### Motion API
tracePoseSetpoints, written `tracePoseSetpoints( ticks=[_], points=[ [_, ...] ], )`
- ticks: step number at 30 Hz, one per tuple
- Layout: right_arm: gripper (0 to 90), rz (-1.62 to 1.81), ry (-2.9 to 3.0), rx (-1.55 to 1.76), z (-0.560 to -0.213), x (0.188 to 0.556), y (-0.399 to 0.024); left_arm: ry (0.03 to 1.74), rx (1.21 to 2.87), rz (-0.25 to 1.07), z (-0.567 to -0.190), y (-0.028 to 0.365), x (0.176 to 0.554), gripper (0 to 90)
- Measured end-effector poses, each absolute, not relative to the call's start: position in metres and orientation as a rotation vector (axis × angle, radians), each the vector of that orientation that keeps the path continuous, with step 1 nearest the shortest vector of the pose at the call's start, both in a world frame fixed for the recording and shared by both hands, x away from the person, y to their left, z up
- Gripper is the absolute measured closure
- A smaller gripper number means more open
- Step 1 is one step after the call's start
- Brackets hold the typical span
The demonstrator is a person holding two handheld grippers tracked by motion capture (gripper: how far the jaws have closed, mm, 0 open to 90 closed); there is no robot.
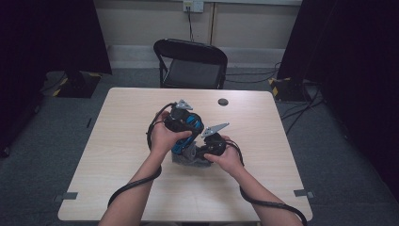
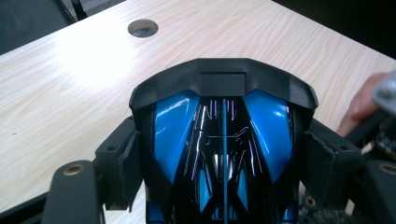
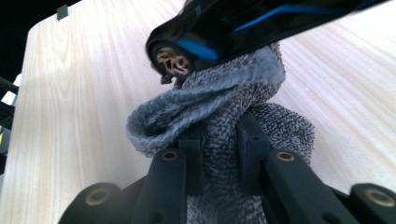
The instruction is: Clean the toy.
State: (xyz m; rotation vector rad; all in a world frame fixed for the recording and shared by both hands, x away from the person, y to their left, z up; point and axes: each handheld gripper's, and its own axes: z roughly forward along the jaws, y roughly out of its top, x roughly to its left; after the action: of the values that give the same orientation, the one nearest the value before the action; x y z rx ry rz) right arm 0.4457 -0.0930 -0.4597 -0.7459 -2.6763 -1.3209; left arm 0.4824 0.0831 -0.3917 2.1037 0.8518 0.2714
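Two grippers worked a case and cloth at mid-worktop

On the pale wooden worktop [image 1: 117,141], the left gripper [image 2: 219,154] clamped its wide-set jaws on a glossy black-and-blue hard case [image 2: 219,140]; the right gripper [image 3: 219,140] pinched the grey knitted cloth [image 3: 205,107] tightly just beneath that case.

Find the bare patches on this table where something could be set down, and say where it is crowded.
Bare wood lies along the table's left side, along its right side, and at the far edge around the round hole. The middle is crowded: the left gripper holds a blue-black object, the right gripper a grey cloth.
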Motion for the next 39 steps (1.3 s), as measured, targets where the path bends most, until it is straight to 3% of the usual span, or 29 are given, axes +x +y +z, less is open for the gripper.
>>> tracePoseSetpoints(
  ticks=[11,20,27,39],
  points=[
    [75.7,-1.255,-2.72,-0.713,-0.463,0.443,-0.098,0.873,2.063,0.276,-0.384,0.09,0.485,25.4],
    [75.7,-1.24,-2.768,-0.842,-0.454,0.458,-0.136,0.856,2.066,0.307,-0.373,0.099,0.481,25.4],
    [75.7,-1.276,-2.799,-0.96,-0.43,0.474,-0.17,0.857,2.103,0.297,-0.383,0.107,0.476,25.4],
    [75.6,-1.356,-2.792,-1.012,-0.403,0.487,-0.178,0.825,2.147,0.268,-0.395,0.101,0.465,25.4]
  ],
)
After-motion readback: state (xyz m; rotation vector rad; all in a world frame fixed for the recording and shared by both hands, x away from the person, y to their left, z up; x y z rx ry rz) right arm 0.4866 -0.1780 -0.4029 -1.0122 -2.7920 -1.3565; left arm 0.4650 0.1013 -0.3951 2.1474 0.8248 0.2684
